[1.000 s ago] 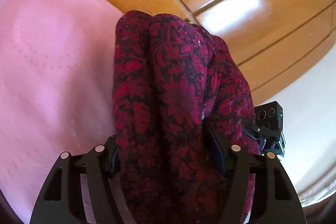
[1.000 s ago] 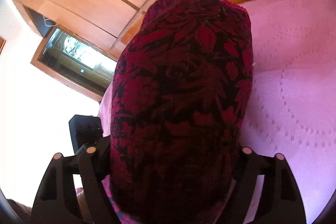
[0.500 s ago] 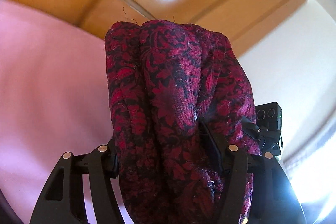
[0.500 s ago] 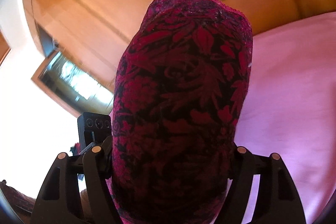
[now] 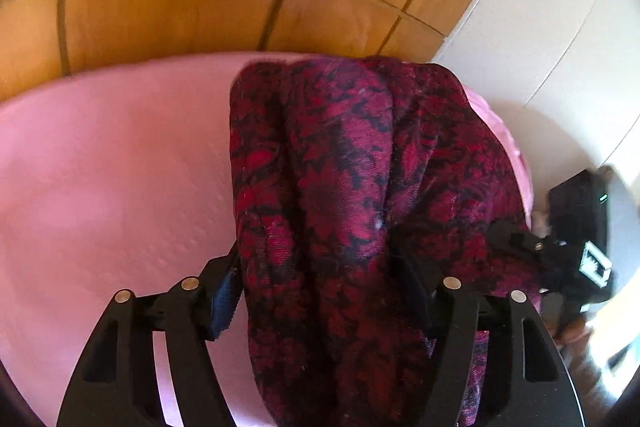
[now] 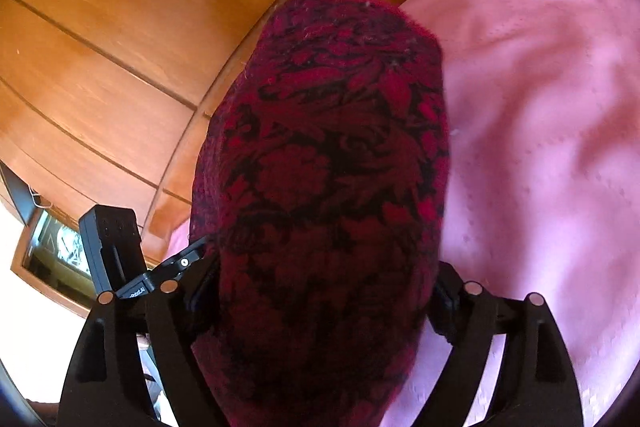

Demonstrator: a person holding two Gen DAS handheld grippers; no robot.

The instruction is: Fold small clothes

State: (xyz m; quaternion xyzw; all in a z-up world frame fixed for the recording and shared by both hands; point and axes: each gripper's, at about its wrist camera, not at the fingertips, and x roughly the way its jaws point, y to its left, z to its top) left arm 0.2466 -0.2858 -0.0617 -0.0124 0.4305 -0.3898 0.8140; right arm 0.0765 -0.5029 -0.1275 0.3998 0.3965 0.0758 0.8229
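Note:
A folded dark red garment with a black floral print (image 5: 340, 147) bulges up between the fingers of my left gripper (image 5: 316, 263), whose jaws are opening; the blue left pad (image 5: 226, 291) still touches the cloth's edge. The same garment (image 6: 332, 147) fills the gap of my right gripper (image 6: 322, 271), whose jaws are also opening while the cloth still spans finger to finger. The two grippers hold the bundle side by side over the pink bed cover (image 5: 112, 167). The garment's underside and both fingertips are hidden by cloth.
The pink bed cover (image 6: 540, 107) spreads below and beside the bundle. Wooden panelled doors (image 5: 180, 7) stand behind the bed, with a white wall (image 5: 540, 27) at the right. A framed window (image 6: 52, 247) shows at the far left of the right wrist view.
Both grippers have swung sideways with the garment, so the bed and the wooden doors have shifted across both views. The fingers stand a little wider, and the left pad now shows beside the cloth.

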